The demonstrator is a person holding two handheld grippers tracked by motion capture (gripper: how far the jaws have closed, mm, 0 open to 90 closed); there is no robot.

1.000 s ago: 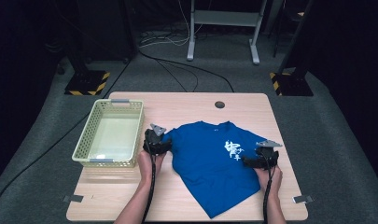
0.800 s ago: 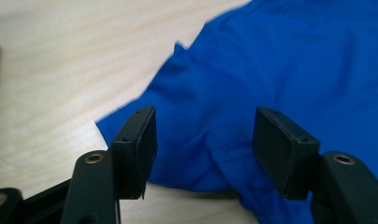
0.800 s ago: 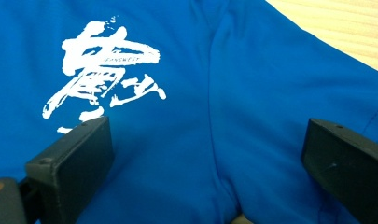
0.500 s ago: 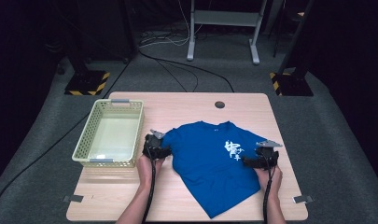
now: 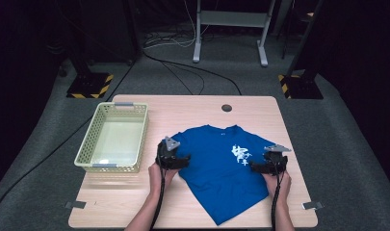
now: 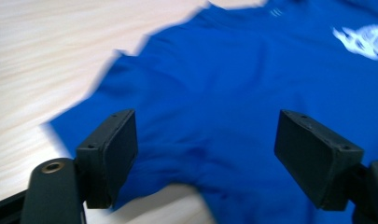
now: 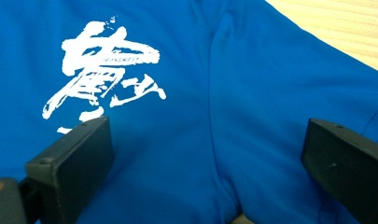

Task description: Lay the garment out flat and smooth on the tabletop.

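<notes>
A blue T-shirt point(image 5: 220, 172) is lying spread out flat on the wooden table point(image 5: 192, 111), front up, with its collar toward the far edge and its hem pointing at the near right corner, so it is sitting a little askew. White brush-style lettering point(image 5: 241, 154) is showing on the chest. To the left of the shirt, a pale yellow plastic basket point(image 5: 92, 147) is standing on the table, well apart from the cloth.

The person is leaning in from the near side with a tool in each hand. The left gripper point(image 5: 182, 161) is hovering at the shirt's left sleeve; its jaws have just been opening and are now standing wide apart, with the blue cloth lying loose beneath and between them rather than pinched. In the left gripper view the sleeve edge and a strip of bare wood are showing just under the gripper point(image 6: 205, 154), and the picture is smeared, so I am not sure whether the jaw tips are brushing the fabric or floating just over it.

The right gripper point(image 5: 258, 167) is sitting at the shirt's right side, just beside the lettering. Its jaws are also spread wide, gripping nothing. In the right gripper view the right gripper point(image 7: 207, 168) is looking down on a soft fold running up the cloth between its jaws, with the lettering point(image 7: 102, 65) off to one side and a corner of table point(image 7: 345, 28) beyond the sleeve.
</notes>
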